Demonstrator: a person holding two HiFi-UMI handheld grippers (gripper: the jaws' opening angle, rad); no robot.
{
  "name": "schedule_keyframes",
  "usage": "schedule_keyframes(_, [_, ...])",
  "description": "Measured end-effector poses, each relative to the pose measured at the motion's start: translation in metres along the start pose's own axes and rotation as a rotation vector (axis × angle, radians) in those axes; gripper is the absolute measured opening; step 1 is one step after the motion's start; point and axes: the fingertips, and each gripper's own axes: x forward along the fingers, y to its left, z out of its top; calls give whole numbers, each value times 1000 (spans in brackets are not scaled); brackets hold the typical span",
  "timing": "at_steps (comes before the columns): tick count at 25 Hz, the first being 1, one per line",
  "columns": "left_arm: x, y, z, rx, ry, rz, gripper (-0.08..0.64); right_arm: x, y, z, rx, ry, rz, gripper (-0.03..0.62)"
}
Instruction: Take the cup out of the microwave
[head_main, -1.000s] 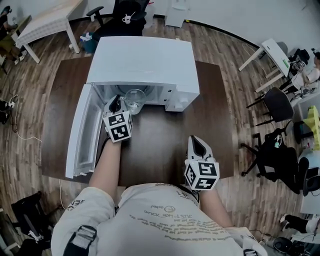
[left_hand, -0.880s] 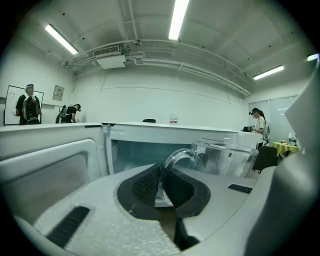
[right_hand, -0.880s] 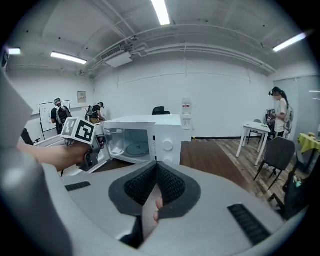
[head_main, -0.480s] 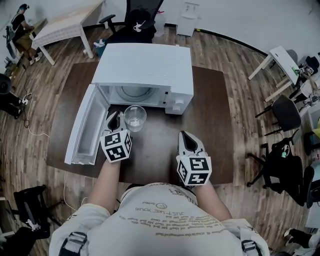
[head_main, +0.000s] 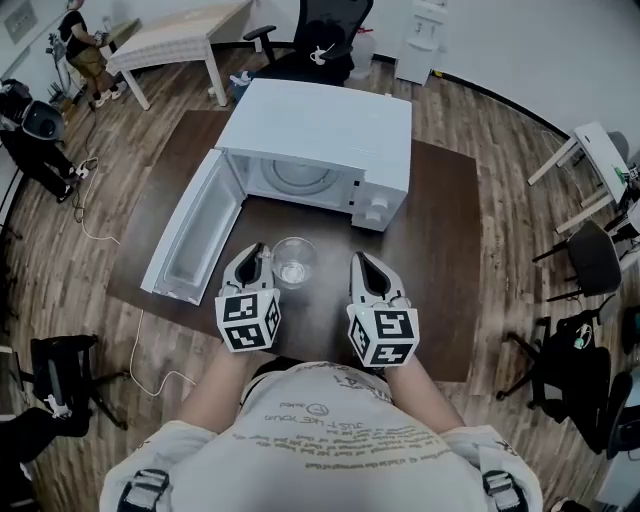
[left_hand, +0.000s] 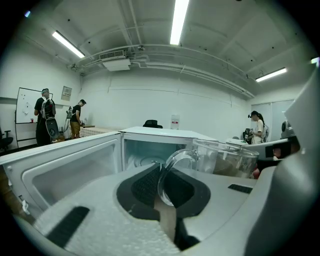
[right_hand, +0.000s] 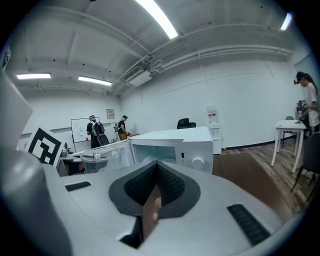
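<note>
Head view: a white microwave (head_main: 320, 130) stands on a dark brown table (head_main: 440, 250), its door (head_main: 195, 240) swung fully open to the left and its cavity showing only the glass turntable (head_main: 298, 176). The clear glass cup (head_main: 293, 262) is outside the oven, in front of the opening and over the table; whether its base touches the tabletop cannot be told. The left gripper (head_main: 258, 250) lies just beside the cup on its left.

Left gripper view: the jaws are closed on the cup's looped handle (left_hand: 167, 175), with the cup body to their right. The open door and cavity lie beyond.

Right gripper view: the right gripper (right_hand: 155, 195) has its jaws drawn together with nothing between them. It points toward the microwave's control panel (right_hand: 192, 150), apart from the cup.
</note>
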Motion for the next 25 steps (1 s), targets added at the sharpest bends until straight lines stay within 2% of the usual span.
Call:
schedule_keyframes(3, [-11,-1,-2,-3,1,15,25,4,12,-1,-1,14,57,12])
schedule_keyframes(7, [-20,2,-3,-14,-8,43,25,8,18,-5,-15,32,91,12])
schedule_keyframes(14, [-25,9,-9,-26,8,81,25,15,25,-5,-22,42,126,12])
schedule_keyframes(25, [-21,9,-9,-21,14,79,25,20,29,-3,-47,43,134,12])
